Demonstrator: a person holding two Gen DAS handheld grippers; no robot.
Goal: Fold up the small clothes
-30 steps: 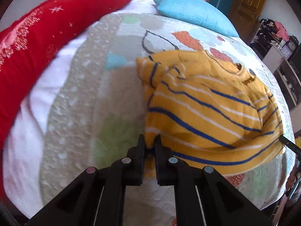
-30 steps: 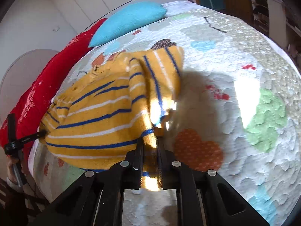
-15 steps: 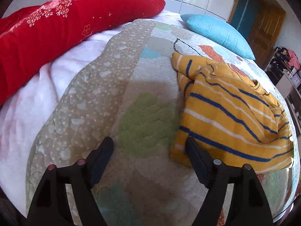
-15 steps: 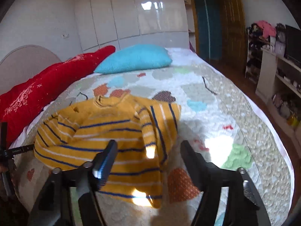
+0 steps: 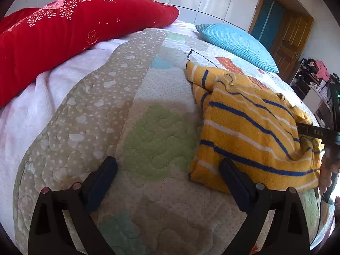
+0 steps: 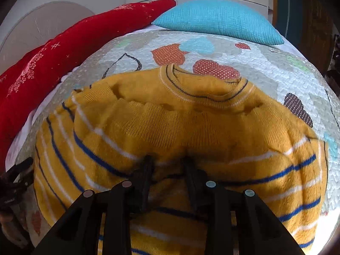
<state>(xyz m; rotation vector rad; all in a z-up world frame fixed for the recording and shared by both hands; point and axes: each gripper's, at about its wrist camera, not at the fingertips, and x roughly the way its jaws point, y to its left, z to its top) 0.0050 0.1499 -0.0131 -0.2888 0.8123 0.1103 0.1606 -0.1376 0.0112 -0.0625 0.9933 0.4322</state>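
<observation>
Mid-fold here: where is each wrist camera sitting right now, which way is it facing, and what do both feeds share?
Left wrist: low over the quilt, beside the yellow striped sweater; open left gripper shows.
Right wrist: close above the sweater, facing its collar; right gripper pressed into the knit.
Shared: sweater, red pillow, blue pillow.

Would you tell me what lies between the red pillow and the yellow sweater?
In the left wrist view, only bedding: a white blanket beside the red pillow, then bare quilt up to the sweater.
</observation>
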